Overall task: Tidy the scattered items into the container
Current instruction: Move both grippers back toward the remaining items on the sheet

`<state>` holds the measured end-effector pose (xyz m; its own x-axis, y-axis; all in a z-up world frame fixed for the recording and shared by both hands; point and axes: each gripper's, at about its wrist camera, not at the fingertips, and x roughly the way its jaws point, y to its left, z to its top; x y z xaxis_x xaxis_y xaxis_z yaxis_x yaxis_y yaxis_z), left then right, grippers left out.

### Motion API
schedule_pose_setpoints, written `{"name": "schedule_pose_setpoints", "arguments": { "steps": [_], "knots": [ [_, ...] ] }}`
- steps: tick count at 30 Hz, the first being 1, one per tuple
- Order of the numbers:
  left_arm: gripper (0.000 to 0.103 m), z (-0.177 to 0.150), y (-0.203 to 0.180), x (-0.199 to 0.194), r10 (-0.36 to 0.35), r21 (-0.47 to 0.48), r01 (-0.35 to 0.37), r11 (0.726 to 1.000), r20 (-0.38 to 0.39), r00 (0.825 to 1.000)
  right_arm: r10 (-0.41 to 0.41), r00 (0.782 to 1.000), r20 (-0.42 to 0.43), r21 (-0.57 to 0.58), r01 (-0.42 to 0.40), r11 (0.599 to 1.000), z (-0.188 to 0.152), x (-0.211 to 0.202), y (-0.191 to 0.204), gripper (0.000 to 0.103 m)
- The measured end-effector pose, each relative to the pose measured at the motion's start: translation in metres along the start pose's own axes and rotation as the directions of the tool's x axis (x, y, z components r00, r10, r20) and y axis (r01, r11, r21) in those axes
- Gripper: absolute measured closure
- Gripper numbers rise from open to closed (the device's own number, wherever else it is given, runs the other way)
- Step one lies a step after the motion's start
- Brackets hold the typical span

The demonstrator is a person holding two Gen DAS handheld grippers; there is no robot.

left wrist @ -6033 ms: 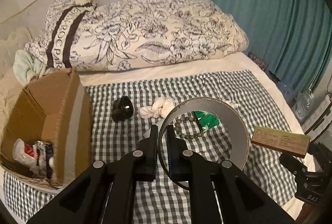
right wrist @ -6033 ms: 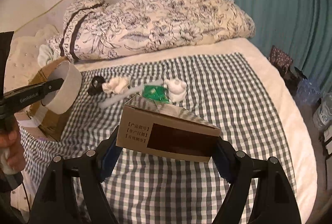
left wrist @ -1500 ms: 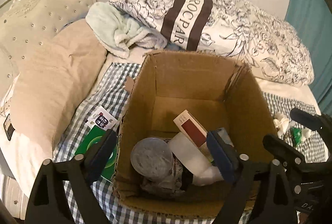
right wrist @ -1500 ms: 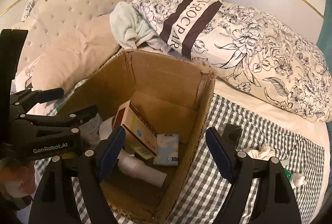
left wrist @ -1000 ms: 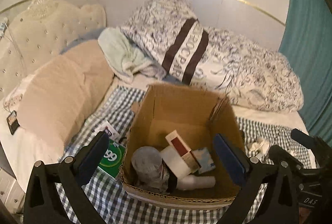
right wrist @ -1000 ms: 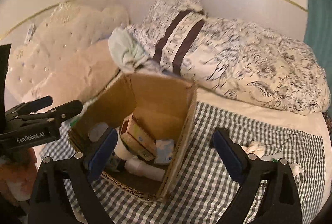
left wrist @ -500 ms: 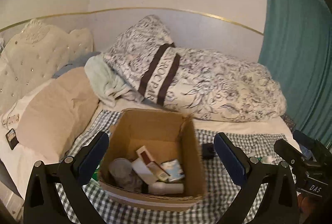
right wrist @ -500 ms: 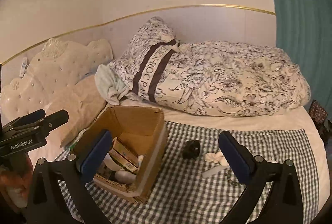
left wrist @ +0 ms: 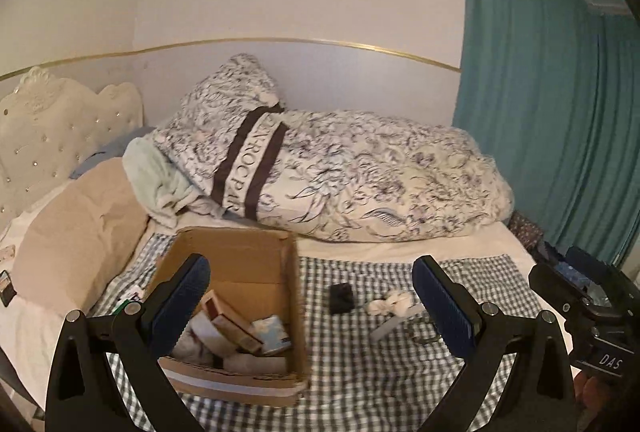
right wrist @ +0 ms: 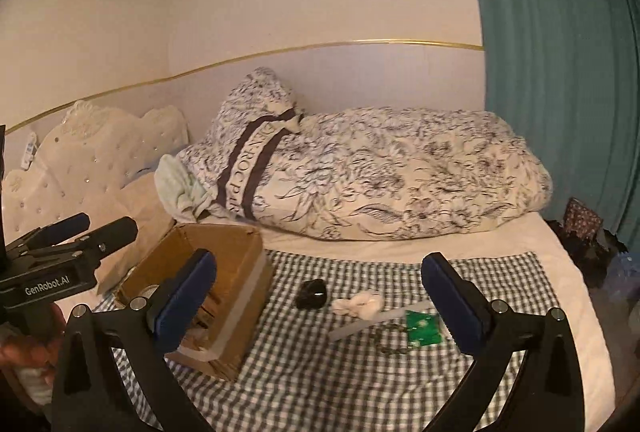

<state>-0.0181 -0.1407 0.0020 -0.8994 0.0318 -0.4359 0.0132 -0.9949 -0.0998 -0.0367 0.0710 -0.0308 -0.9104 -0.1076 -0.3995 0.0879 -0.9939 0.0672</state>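
A brown cardboard box (left wrist: 232, 256) (right wrist: 236, 260) sits on the checked cloth at the left, holding several small boxes and bottles. On the cloth to its right lie a small black object (left wrist: 341, 297) (right wrist: 312, 294), a knotted white cloth (left wrist: 390, 303) (right wrist: 358, 303), a white stick (left wrist: 394, 324) (right wrist: 368, 324), a bead string (right wrist: 390, 340) and a green packet (right wrist: 422, 328). My left gripper (left wrist: 316, 308) hangs open and empty above the box's near side. My right gripper (right wrist: 320, 306) is wide open and empty, back from the loose items.
A floral duvet (left wrist: 360, 176) and pillows lie behind the checked cloth (right wrist: 320, 372), a tufted headboard (left wrist: 52, 136) at the left. A teal curtain (right wrist: 560, 72) hangs at the right. A green item (left wrist: 120, 306) lies left of the box.
Both grippers drew back and rose from inside the box; the box looks smaller and the scattered items have come into view. Earlier held tape roll and carton are gone from the jaws.
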Motion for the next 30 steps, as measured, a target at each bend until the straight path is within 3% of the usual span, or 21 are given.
{"name": "schedule_pose_setpoints", "arguments": {
  "steps": [16,30],
  "knots": [
    [0.000,-0.002,-0.063,-0.011,-0.054,0.073,0.052,0.996,0.019,0.998,-0.112,0.993,0.048,-0.008,0.112,0.994,-0.007,-0.045,-0.046,0.000],
    [0.000,-0.015,-0.106,0.015,-0.099,0.095,0.100,0.990,-0.021,0.995,-0.191,0.982,0.010,0.043,0.190,0.981,-0.015,-0.050,-0.101,0.000]
  ]
}}
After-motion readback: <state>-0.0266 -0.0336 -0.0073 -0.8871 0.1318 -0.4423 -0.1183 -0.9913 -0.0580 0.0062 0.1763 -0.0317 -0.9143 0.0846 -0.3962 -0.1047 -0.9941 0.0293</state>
